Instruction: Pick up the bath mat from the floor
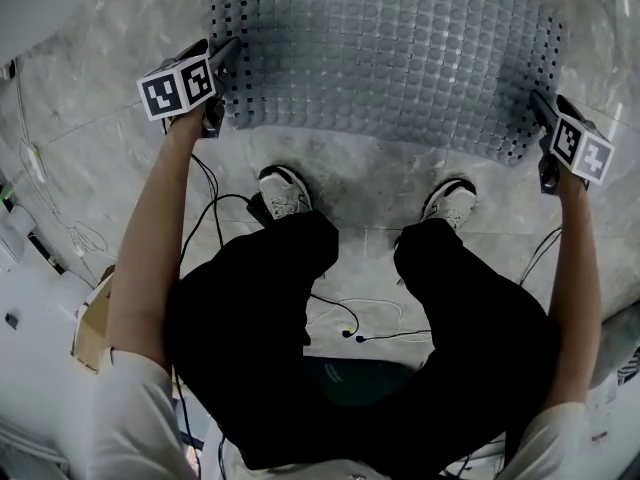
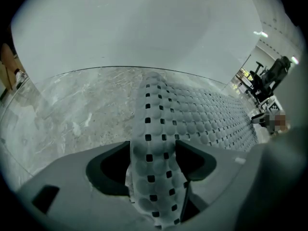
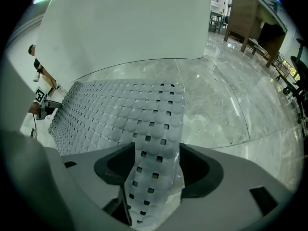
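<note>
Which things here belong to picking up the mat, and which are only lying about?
Job: mat; left gripper; right gripper. The mat's edge runs between the jaws of both.
Lying about: cables; cardboard box; wooden table; office chair.

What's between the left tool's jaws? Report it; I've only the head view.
Observer: The bath mat's perforated edge runs between the left tool's jaws, which stand wide apart.
Operator: Now check the right tool.
Observer: Same: the mat's opposite edge lies between the right tool's spread jaws.
Operator: Tell me what's beyond it.
Observer: A wooden table stands across the marble floor.
</note>
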### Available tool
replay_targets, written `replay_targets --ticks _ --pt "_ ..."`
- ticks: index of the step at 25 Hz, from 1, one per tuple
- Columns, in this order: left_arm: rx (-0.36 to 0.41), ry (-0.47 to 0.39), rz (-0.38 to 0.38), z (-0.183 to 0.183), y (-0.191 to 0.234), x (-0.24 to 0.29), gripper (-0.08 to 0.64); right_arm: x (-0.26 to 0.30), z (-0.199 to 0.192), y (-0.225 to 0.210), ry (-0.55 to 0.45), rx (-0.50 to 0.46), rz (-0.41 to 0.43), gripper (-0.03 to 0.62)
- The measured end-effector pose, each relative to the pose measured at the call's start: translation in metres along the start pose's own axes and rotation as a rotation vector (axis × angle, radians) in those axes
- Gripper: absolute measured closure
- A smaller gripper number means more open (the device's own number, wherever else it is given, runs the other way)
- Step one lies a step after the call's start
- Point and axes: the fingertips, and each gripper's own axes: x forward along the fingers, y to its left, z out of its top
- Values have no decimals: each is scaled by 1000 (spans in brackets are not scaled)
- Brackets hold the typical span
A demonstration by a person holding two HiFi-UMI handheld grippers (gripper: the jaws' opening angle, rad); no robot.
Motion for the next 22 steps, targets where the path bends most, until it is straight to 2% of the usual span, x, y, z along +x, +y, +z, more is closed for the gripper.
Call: replay_targets --ticks 3,10,11,12,14,15,18,22 --pt "15 14 7 2 4 5 261 10 -3 -5 9 -19 -24 339" --pt "5 16 -2 -1 3 6 266 9 -5 -9 17 16 16 353" --pt "3 19 -12 -1 3 6 275 8 -5 -8 21 20 12 391" --pt "-1 21 -28 -1 0 5 295 7 -6 -7 23 21 10 399" --pt "-6 28 -65 -2 -9 4 383 6 -7 -3 25 14 21 430" --pt "3 30 -70 -1 -13 3 402 5 -7 0 22 9 31 454" --pt "42 32 -73 3 -21 -2 440 1 1 7 9 -8 53 502" --pt "55 43 -106 8 -33 -14 471 -15 7 19 18 5 82 518"
